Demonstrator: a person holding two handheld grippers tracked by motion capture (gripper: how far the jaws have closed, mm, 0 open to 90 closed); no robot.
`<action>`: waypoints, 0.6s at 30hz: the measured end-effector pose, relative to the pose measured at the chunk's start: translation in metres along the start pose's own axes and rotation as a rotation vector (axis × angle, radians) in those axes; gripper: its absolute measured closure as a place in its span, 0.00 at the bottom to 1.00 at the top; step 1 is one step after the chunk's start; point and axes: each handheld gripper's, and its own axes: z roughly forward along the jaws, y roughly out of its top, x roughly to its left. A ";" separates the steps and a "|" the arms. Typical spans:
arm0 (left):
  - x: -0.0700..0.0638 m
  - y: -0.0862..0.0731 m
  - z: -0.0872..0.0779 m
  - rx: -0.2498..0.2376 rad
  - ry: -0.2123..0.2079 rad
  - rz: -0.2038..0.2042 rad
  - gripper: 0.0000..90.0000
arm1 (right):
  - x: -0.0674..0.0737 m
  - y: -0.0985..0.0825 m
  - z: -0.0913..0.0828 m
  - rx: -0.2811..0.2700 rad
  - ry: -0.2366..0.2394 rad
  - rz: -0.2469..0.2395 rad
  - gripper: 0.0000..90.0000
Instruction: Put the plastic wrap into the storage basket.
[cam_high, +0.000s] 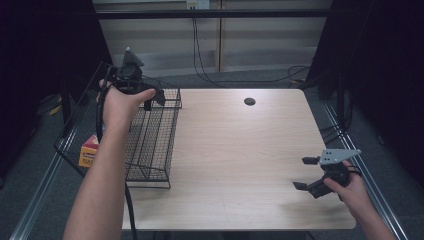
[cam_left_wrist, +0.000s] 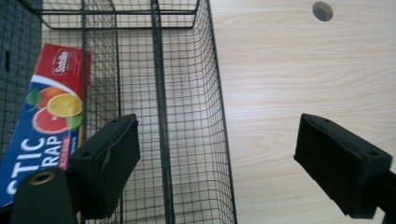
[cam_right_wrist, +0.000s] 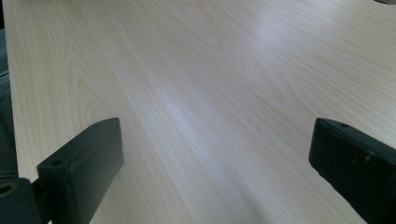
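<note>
Both forearms reach in: the right gripper rests released near the desk's right edge. Above the wire basket at the left edge, the left gripper hangs spread wide, empty. Probably it must descend toward the plastic wrap box.

This looks like a lab or test room set up for recording. A plain pale wood worktop with a cable hole stands on grey carpet, hemmed by dark curtains. Loose black cables trail along the floor by pale wall panels, well beyond both hand-held grippers.
</note>
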 end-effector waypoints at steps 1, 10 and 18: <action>-0.002 0.000 0.001 -0.003 -0.008 0.002 0.15 | 0.000 0.000 0.000 0.000 0.001 -0.002 0.03; -0.016 -0.006 0.014 -0.004 -0.050 0.042 0.14 | 0.001 0.000 0.001 0.005 0.009 -0.006 0.03; -0.031 -0.013 0.026 -0.014 -0.103 0.085 0.13 | 0.001 0.000 0.002 0.006 0.007 -0.007 0.03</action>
